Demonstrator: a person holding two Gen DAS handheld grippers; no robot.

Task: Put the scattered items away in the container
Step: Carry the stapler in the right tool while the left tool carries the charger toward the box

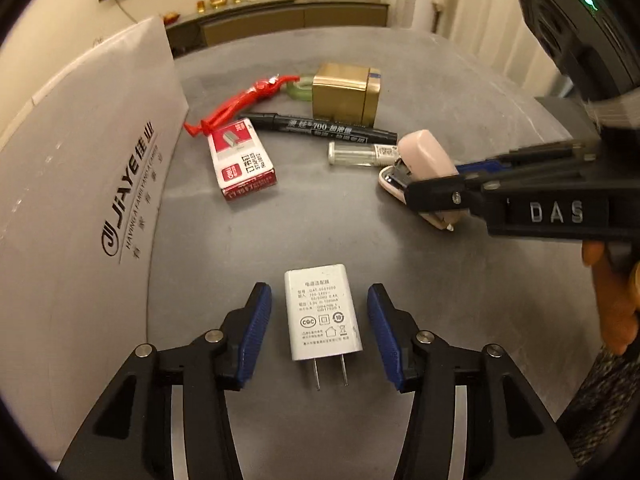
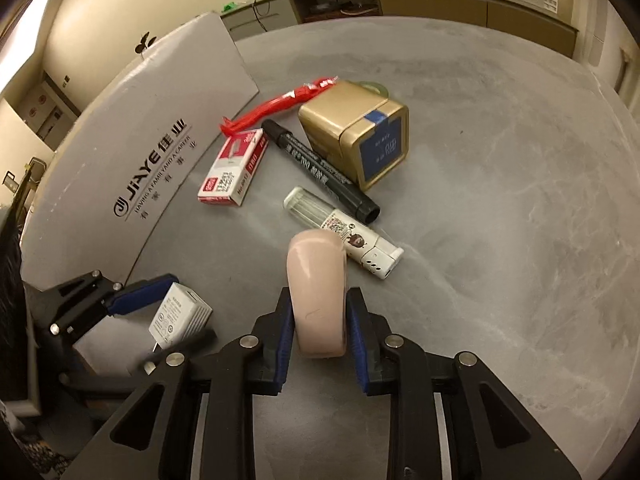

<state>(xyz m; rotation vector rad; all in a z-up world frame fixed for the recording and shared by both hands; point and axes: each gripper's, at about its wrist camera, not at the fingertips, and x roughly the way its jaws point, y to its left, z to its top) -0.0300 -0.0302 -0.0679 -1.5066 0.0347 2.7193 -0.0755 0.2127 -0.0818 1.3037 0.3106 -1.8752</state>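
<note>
On the grey bench (image 1: 400, 60), the left gripper (image 1: 320, 312) stands with jaws wide open on either side of the white charger (image 1: 322, 314), not touching it, ready to close on its flat sides. The right gripper (image 2: 319, 320) has its jaws closed on the pink stapler (image 2: 316, 296), gripping the narrow body so it cannot slip. The container seems to be the grey box (image 1: 80, 184) at the left, beside the remaining items.

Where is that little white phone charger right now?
The white charger lies flat on the grey table, between the open fingers of the left gripper, prongs toward the camera, nearer than the red staple box.
</note>
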